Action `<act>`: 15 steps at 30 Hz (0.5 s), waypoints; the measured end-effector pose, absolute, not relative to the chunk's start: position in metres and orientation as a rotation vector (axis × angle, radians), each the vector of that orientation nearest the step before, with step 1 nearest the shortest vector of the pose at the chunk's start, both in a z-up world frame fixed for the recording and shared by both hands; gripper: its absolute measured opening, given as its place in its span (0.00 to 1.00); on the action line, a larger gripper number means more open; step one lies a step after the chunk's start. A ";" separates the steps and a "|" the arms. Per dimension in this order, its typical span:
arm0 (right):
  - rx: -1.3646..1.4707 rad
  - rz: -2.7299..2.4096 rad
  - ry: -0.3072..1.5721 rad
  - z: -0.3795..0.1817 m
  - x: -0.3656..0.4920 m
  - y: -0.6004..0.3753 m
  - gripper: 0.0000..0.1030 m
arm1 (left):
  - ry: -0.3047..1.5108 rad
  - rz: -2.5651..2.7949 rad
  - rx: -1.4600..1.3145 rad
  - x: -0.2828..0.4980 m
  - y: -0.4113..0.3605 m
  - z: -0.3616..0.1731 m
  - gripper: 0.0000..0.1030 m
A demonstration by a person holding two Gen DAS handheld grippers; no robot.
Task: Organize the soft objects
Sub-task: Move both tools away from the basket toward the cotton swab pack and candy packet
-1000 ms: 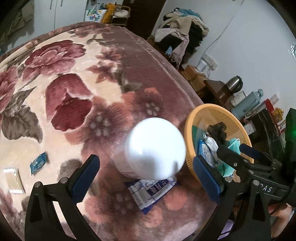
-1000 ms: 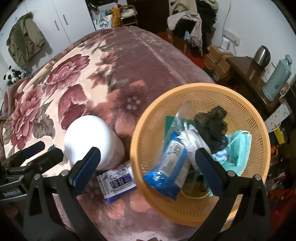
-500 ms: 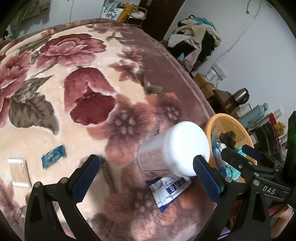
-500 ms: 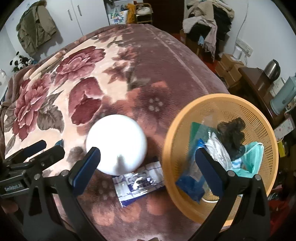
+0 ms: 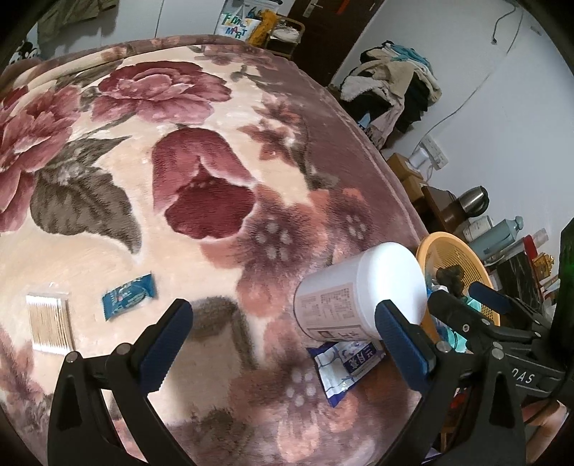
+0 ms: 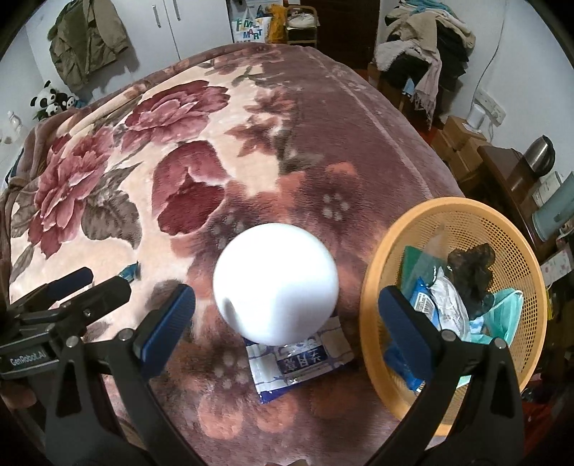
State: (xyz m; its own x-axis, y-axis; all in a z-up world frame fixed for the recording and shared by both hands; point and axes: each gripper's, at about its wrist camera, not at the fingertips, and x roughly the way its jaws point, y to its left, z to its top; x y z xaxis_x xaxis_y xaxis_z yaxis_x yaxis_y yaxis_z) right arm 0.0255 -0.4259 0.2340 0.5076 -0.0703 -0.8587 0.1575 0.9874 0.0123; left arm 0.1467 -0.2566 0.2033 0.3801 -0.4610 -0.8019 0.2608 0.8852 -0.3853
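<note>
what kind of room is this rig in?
Most likely a lived-in bedroom. The work surface is a bed under a floral blanket, a jacket hangs by the white wardrobe doors, and clothes are piled in the corner.

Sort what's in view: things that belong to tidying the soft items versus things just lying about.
Job: orange basket; blue-and-white packet; small blue sachet; cotton swab pack; white tub.

Lying about: clothes pile; kettle; panda toys.

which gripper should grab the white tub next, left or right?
Right, probably. The tub sits centred between the open right gripper fingers, basket just beside. In the left view, the tub lies off by the left gripper's right finger.
</note>
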 end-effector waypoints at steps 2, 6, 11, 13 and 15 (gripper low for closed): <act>0.087 -0.134 1.029 0.234 0.026 -0.422 1.00 | 1.088 -0.461 -0.213 0.147 -0.252 0.203 0.99; 0.074 -0.124 1.032 0.233 0.029 -0.412 1.00 | 1.088 -0.449 -0.224 0.149 -0.243 0.201 0.99; 0.061 -0.105 1.035 0.232 0.034 -0.400 1.00 | 1.090 -0.433 -0.231 0.149 -0.232 0.198 0.99; 0.056 -0.099 1.036 0.231 0.036 -0.395 1.00 | 1.092 -0.426 -0.234 0.150 -0.226 0.197 0.99; 0.054 -0.093 1.038 0.230 0.038 -0.390 1.00 | 1.094 -0.415 -0.238 0.150 -0.219 0.195 0.99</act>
